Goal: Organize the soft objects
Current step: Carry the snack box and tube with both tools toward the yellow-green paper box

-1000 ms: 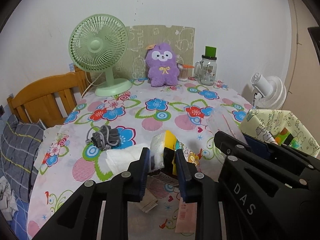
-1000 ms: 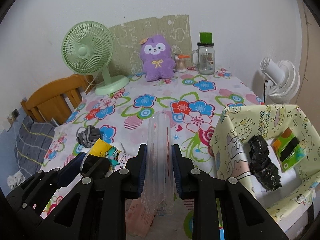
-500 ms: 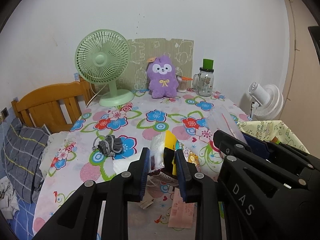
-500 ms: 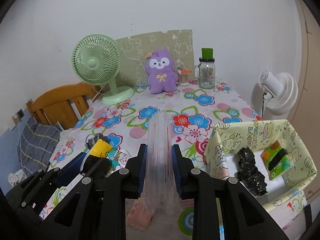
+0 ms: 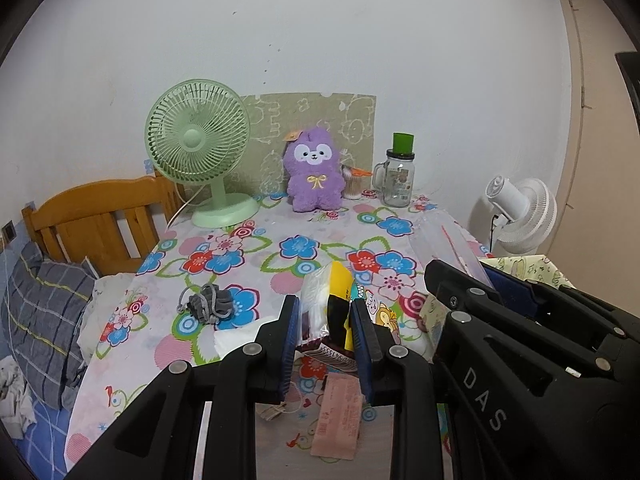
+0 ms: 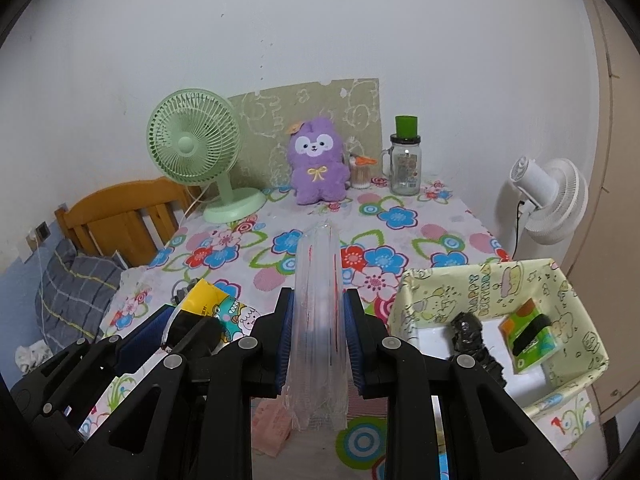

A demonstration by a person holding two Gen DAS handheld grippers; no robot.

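Note:
My left gripper (image 5: 325, 322) is shut on a yellow cartoon-print tissue pack (image 5: 332, 300), held above the table; the pack also shows in the right wrist view (image 6: 208, 306). My right gripper (image 6: 319, 330) is shut on a clear plastic pouch (image 6: 318, 320), also lifted; the pouch shows in the left wrist view (image 5: 448, 244). A grey knotted cloth (image 5: 210, 304) and a white folded tissue (image 5: 236, 338) lie on the flowered tablecloth (image 5: 280, 248). A yellow patterned box (image 6: 484, 280) at the right holds a black bundle (image 6: 470, 338) and a green pack (image 6: 528, 334).
A green fan (image 5: 200, 152), a purple plush (image 5: 316, 176), a cotton-swab cup (image 5: 354, 184) and a glass jar (image 5: 398, 178) stand along the back wall. A pink packet (image 5: 338, 414) lies near the front edge. A wooden chair (image 5: 96, 224) stands left, a white fan (image 6: 550, 198) right.
Both grippers have risen and pulled back from the table with their loads; the fan, plush and table look farther and lower in both views.

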